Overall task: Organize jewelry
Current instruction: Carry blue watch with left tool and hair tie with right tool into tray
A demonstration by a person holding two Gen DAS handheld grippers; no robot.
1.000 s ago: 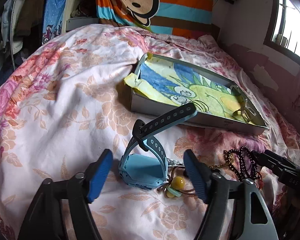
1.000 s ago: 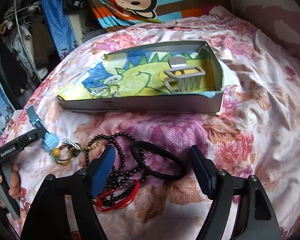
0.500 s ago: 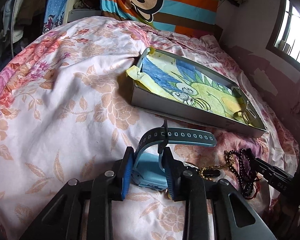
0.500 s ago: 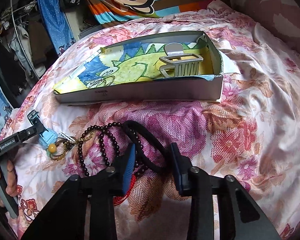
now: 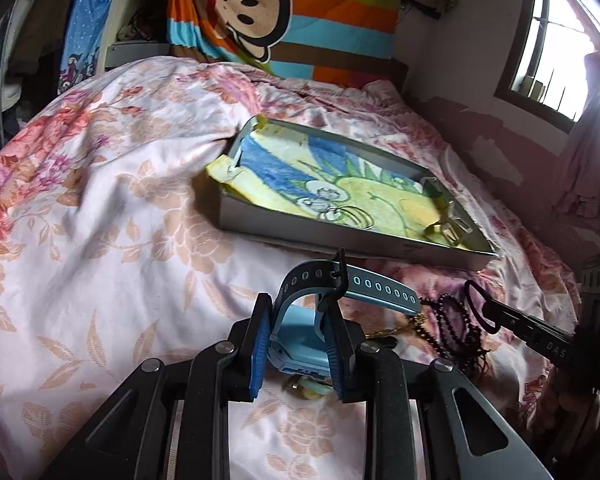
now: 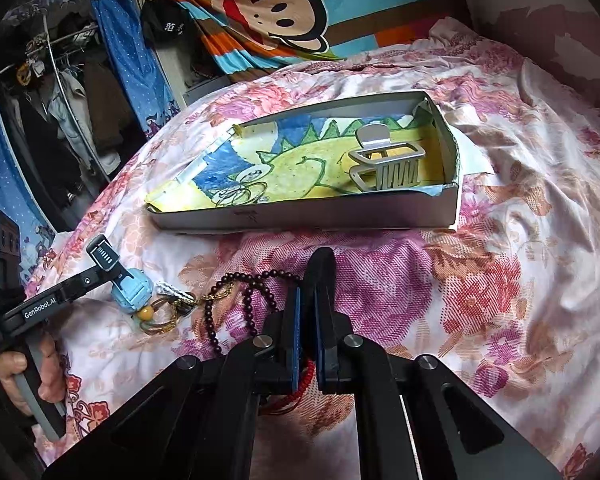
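Both tongs squeeze shut now: left gripper (image 5: pixel 298 354) pinches the blue watch (image 5: pixel 300 344), right gripper (image 6: pixel 308 334) pinches the black band (image 6: pixel 320 276), ready for the box (image 6: pixel 300 222).

Left wrist view: low, close above the floral bedspread (image 5: pixel 100 240), sighting along the left gripper (image 5: pixel 298 344) toward the grey tray (image 5: pixel 300 228), the striped monkey blanket (image 5: pixel 284 12) and the window (image 5: pixel 556 40).
Right wrist view: same height, along the right gripper (image 6: pixel 308 320), facing the tray's long side (image 6: pixel 300 220).
Shared by the 2 views: bedspread, tray, blanket; each shows the other gripper.
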